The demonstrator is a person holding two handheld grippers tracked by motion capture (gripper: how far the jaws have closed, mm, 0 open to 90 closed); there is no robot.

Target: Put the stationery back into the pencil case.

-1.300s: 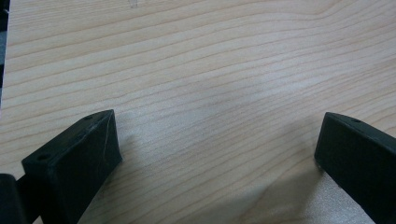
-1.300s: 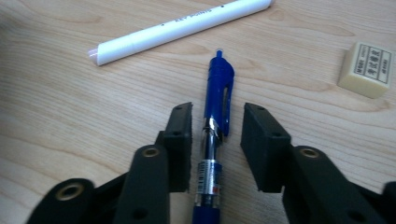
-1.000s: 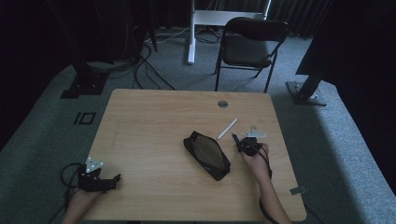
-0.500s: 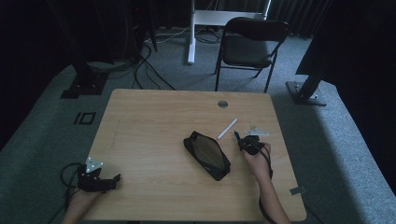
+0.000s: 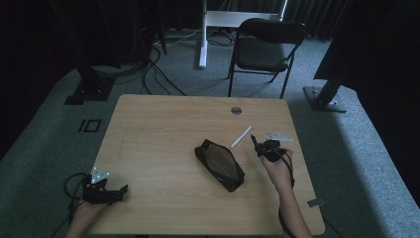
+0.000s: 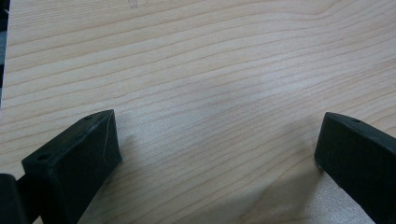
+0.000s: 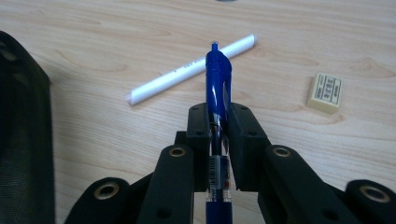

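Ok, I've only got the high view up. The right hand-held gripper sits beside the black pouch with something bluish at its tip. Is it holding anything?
Observer: Yes. In the right gripper view the right hand-held gripper is shut on a blue pen, which points forward past the jaws.
Operator: And that white stick near it?
Observer: It's a white pen lying flat on the table, crossing behind the blue pen's tip.
Operator: Anything else over there?
Observer: A small cream eraser with printing on top lies off to the side, apart from both pens.
Operator: And the left one?
Observer: The left hand-held gripper is open, with bare wood between its jaws.
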